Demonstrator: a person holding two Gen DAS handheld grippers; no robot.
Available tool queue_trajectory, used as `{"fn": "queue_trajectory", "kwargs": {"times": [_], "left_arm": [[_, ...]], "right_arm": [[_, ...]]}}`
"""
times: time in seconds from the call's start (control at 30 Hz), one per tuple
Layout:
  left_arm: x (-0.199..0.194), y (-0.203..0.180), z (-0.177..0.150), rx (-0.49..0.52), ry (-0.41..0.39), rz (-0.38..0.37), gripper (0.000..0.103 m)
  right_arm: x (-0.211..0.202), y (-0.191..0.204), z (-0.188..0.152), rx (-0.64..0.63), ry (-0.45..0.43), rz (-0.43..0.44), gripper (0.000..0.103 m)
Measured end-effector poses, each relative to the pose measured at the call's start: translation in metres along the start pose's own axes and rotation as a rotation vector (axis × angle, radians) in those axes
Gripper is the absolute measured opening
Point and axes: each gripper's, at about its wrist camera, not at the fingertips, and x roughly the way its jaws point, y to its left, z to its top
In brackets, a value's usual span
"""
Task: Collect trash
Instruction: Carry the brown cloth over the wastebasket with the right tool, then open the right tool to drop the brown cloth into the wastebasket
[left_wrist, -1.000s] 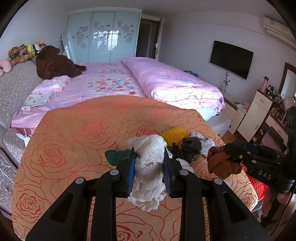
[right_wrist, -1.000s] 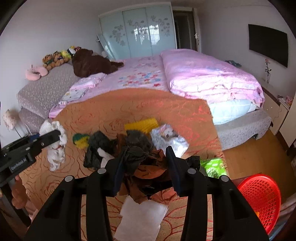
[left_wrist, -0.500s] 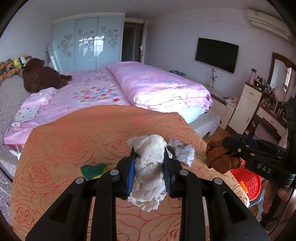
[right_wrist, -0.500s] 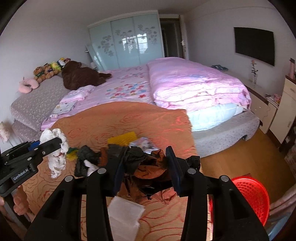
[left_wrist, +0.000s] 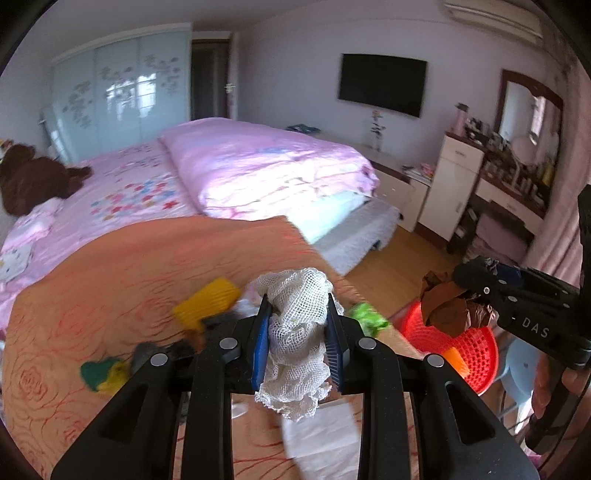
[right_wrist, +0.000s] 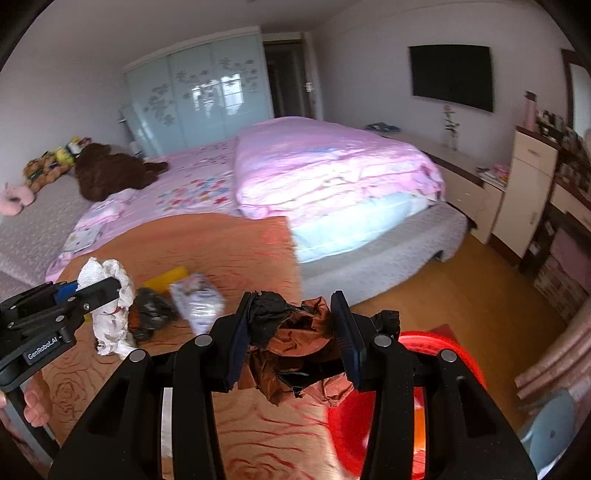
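My left gripper is shut on a wad of white mesh netting, which hangs below its blue pads. It is held above the orange rose-patterned tablecloth. My right gripper is shut on a crumpled brown and black wrapper. That wrapper hovers over the red mesh basket on the floor beside the table. In the right wrist view the basket lies just beyond the fingers, partly hidden. The left gripper with its netting shows at the left there.
On the cloth lie a yellow corrugated piece, a green scrap, dark scraps, a white printed packet, a bright green wrapper and white paper. A pink bed stands behind; a pale blue stool beside the basket.
Both grippers have swung to the right with their loads still held. The red basket has come further into both views, and the brown wrapper now hangs over it.
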Motion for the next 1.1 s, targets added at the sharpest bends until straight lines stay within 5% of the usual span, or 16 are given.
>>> {"fn": "queue_trajectory", "kwargs": {"times": [0.43,1.1], "left_arm": [[0.044,-0.08,0.008,0.121,0.076,-0.152,0.025],[0.096,-0.159,-0.014,0.238,0.191,-0.269,0.025]], "right_arm": [[-0.012,-0.066,-0.019,0.104,0.006,-0.111,0.041],[-0.003,-0.128,-0.053,0.24,0.067,-0.178,0.042]]}}
